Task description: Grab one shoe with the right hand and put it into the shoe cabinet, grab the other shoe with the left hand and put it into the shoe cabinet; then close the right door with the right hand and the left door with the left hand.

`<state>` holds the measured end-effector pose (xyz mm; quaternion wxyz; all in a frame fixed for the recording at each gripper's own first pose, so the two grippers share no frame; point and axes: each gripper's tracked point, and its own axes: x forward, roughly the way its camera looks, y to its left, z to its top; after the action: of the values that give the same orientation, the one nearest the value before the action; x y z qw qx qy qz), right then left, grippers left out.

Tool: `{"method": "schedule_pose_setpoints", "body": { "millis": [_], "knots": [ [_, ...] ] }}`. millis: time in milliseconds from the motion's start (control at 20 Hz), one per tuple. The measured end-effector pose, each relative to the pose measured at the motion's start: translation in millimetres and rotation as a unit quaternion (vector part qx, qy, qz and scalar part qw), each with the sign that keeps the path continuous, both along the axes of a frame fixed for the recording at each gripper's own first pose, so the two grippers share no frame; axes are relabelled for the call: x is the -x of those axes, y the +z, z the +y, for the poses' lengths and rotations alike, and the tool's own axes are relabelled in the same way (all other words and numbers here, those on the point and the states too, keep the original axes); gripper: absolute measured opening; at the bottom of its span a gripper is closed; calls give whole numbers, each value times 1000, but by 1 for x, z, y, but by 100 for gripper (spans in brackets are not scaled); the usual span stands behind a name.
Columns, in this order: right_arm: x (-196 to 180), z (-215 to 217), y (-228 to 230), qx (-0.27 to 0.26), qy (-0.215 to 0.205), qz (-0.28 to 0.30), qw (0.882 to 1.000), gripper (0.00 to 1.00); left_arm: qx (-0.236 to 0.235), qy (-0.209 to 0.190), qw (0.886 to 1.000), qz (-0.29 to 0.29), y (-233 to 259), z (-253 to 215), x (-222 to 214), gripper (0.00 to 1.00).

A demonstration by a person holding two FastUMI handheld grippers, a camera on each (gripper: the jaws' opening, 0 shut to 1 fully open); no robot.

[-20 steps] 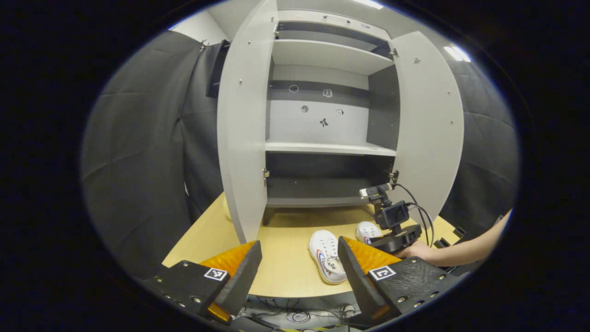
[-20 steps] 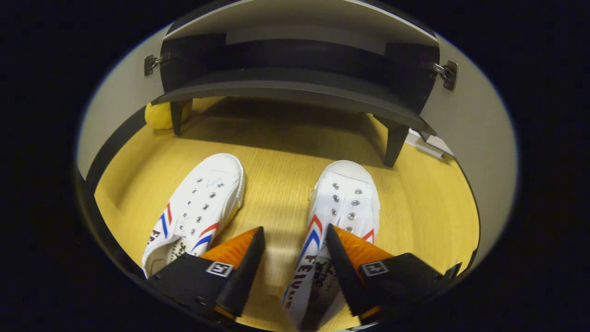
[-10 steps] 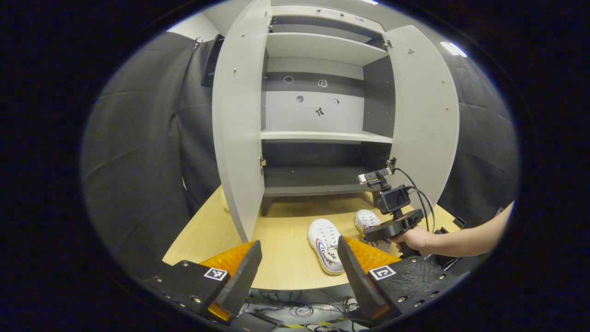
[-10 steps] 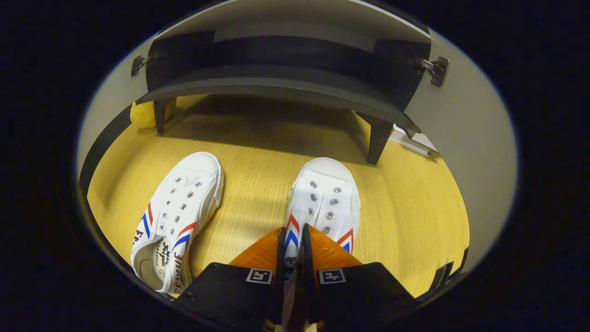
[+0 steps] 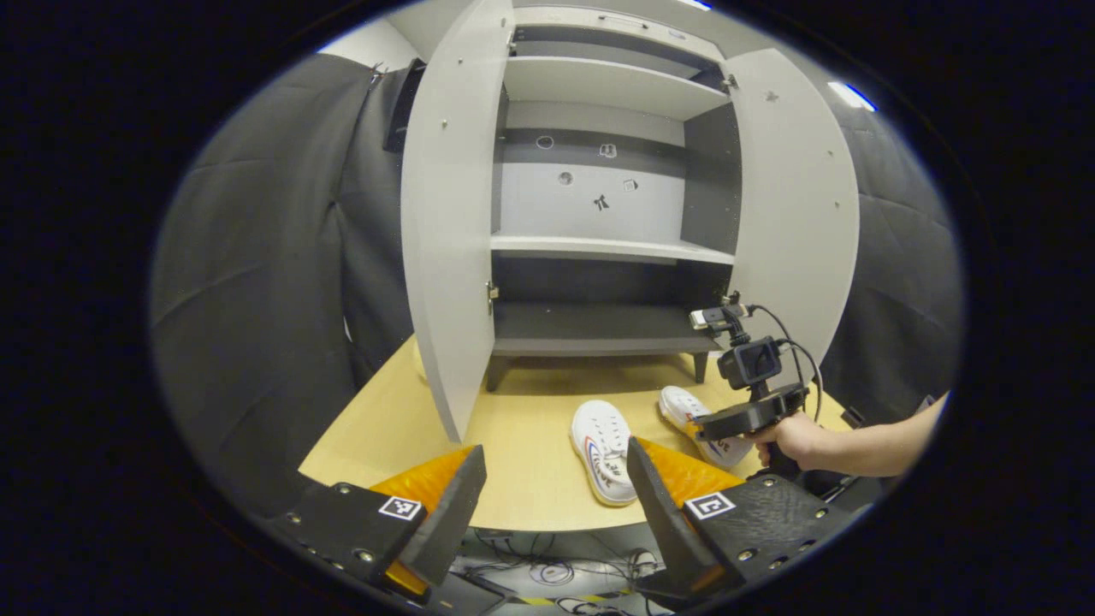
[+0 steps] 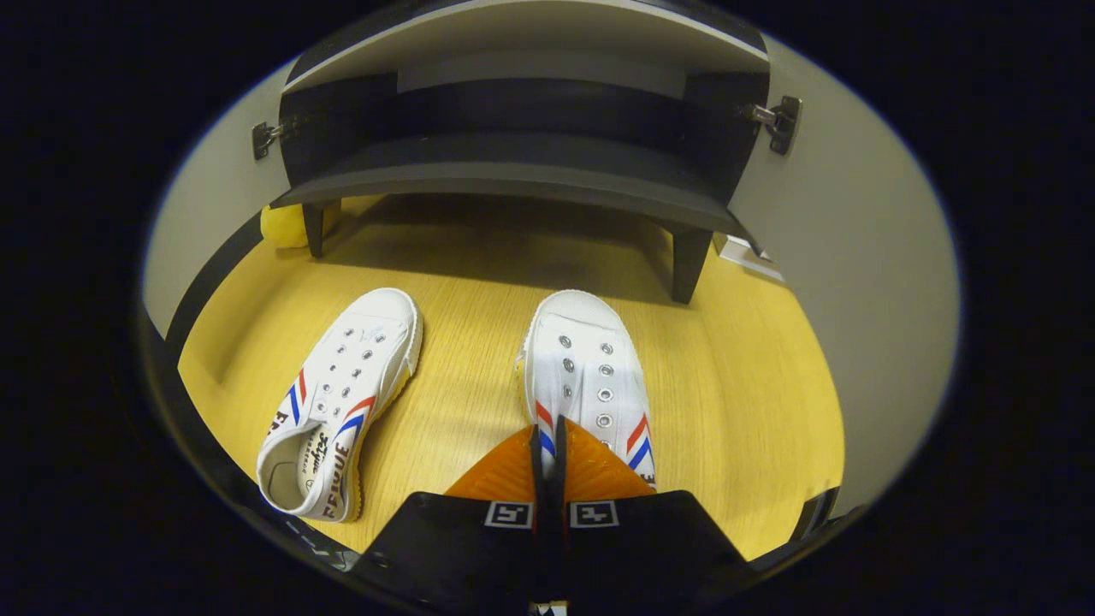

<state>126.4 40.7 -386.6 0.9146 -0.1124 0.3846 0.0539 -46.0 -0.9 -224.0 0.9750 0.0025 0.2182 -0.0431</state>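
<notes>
White canvas is pinched in the right claw [image 6: 547, 441], which is clenched on the side wall of the right shoe [image 6: 584, 376] resting on the surface [image 6: 753, 411] before the cabinet [image 6: 513, 167]. So the first step is under way; next I judge it must lift the shoe and carry it far, onto the low shelf [image 5: 590, 329]. The left claw [image 5: 554, 488] hangs released at the near edge. The left shoe [image 6: 338, 402] lies beside it, dark lettering along its side too partial to read.
</notes>
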Motion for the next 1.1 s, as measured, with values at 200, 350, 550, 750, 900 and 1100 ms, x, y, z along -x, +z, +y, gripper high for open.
{"method": "schedule_pose_setpoints", "body": {
  "millis": [200, 350, 550, 750, 900, 1100],
  "knots": [
    [25, -8, 16, -28, -9, -7, 1000, 1, -9, -6, 1000, -10, 6, -15, -3, 95],
    [51, -16, 27, -21, -4, -10, 1000, 2, 2, -7, 1000, -21, 14, -24, -5, 95],
    [87, -13, 43, -37, 15, -3, 999, 2, 1, -6, 999, -37, 29, -28, -1, 95],
    [121, -4, 66, -38, 36, -13, 999, 2, -7, -6, 999, -48, 39, -26, 4, 94],
    [145, 4, 92, -45, 53, -27, 997, 2, -12, -5, 997, -71, 56, -23, 6, 95],
    [158, 14, 138, -61, 61, -72, 994, 1, -3, -8, 997, -81, 58, -19, 9, 95]
  ]
}}
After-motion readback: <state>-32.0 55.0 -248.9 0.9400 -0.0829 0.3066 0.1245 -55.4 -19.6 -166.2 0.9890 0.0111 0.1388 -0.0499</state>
